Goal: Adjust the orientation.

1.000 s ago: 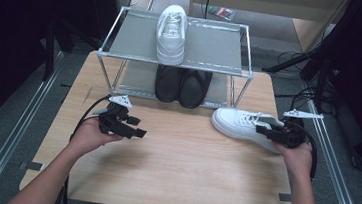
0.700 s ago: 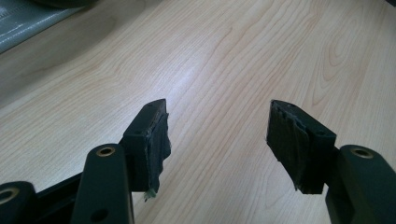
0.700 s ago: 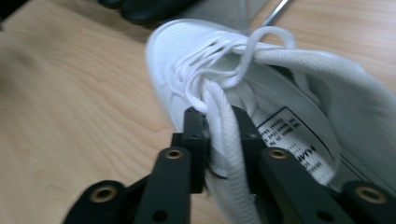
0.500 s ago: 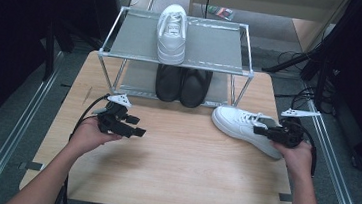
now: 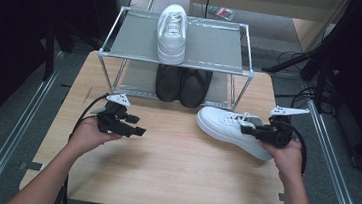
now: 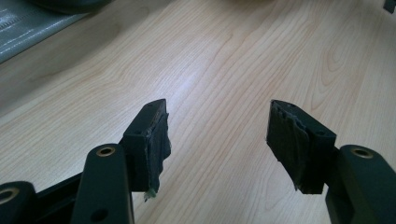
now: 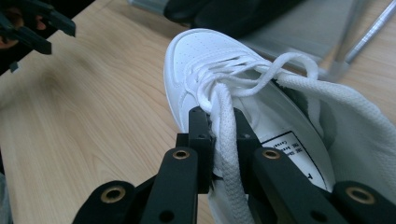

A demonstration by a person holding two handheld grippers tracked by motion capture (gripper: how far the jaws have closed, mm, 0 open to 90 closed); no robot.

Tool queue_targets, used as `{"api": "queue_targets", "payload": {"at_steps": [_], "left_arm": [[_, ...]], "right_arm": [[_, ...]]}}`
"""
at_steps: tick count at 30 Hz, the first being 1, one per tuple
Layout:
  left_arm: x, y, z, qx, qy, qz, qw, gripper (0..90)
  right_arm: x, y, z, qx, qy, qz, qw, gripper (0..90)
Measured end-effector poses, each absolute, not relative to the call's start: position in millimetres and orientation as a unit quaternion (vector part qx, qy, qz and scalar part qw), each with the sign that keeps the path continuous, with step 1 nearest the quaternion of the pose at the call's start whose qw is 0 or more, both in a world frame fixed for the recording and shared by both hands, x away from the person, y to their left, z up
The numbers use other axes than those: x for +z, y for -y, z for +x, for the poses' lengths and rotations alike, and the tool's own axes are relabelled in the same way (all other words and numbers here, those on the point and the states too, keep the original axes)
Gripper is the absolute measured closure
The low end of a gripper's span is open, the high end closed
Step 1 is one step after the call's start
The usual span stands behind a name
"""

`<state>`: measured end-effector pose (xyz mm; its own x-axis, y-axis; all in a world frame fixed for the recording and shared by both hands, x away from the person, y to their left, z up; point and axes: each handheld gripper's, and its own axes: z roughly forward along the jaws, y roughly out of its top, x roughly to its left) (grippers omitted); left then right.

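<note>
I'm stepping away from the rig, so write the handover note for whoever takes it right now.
Right gripper: jaws have just been closing, now shut on the side wall and laces of the white sneaker on the table.
Left gripper: open, nothing between the jaws, over bare table.
Rack: matching white sneaker on the top shelf, black pair underneath.
Done: sneaker gripped.
Left, probably: set it on the top shelf beside its mate.
</note>
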<state>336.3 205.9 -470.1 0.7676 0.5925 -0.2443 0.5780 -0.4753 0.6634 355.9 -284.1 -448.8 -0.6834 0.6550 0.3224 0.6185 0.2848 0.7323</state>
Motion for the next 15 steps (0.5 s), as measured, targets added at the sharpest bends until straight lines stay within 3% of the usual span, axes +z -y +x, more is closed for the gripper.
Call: {"api": "queue_targets", "payload": {"at_steps": [15], "left_arm": [[-468,-212,326,0.016,-0.35,0.851,0.39,39.3]], "right_arm": [[-445,197,353,0.451,-0.82,0.351,-0.001,84.8]]}}
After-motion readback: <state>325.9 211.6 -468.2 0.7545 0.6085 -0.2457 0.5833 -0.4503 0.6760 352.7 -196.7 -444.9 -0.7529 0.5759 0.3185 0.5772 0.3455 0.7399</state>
